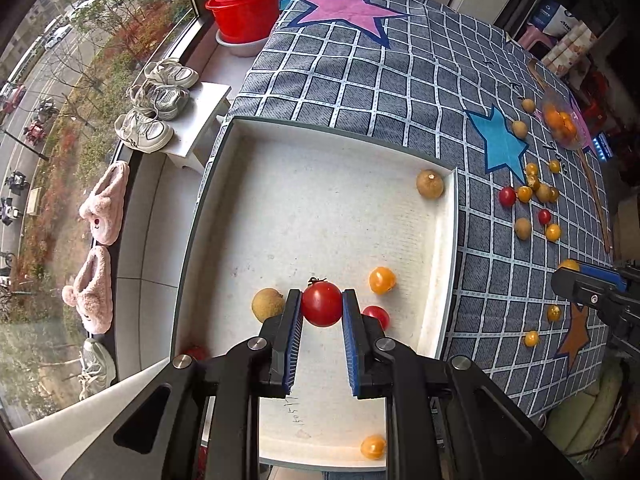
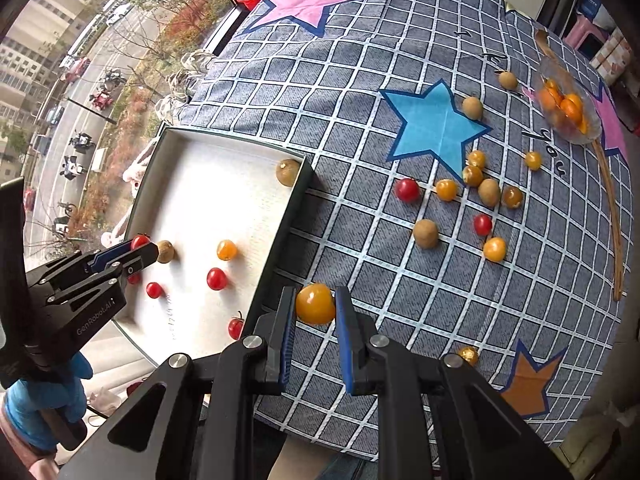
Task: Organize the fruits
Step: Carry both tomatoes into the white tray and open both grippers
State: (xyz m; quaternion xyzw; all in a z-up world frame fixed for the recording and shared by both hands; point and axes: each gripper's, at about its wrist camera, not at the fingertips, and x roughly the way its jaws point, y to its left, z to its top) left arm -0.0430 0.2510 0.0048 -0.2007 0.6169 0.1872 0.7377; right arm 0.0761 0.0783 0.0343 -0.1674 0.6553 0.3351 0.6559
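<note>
My left gripper [image 1: 321,305] is shut on a red cherry tomato [image 1: 321,305] and holds it above the white tray [image 1: 240,184]. In the tray lie a brown longan [image 1: 267,303], a yellow tomato [image 1: 382,280], another red tomato [image 1: 378,314] and a longan [image 1: 430,184] in the far corner. My right gripper [image 2: 315,304] is shut on a yellow tomato [image 2: 315,304] over the checked cloth, just right of the tray [image 2: 292,216]. The left gripper [image 2: 136,252] shows in the right wrist view, over the tray.
Several loose red, yellow and brown fruits [image 2: 448,190] lie scattered on the cloth by the blue star [image 2: 434,128]. A glass bowl of orange fruits [image 2: 566,110] stands at the far right. A red basin [image 1: 244,14] and shoes [image 1: 160,96] sit on the sill at the left.
</note>
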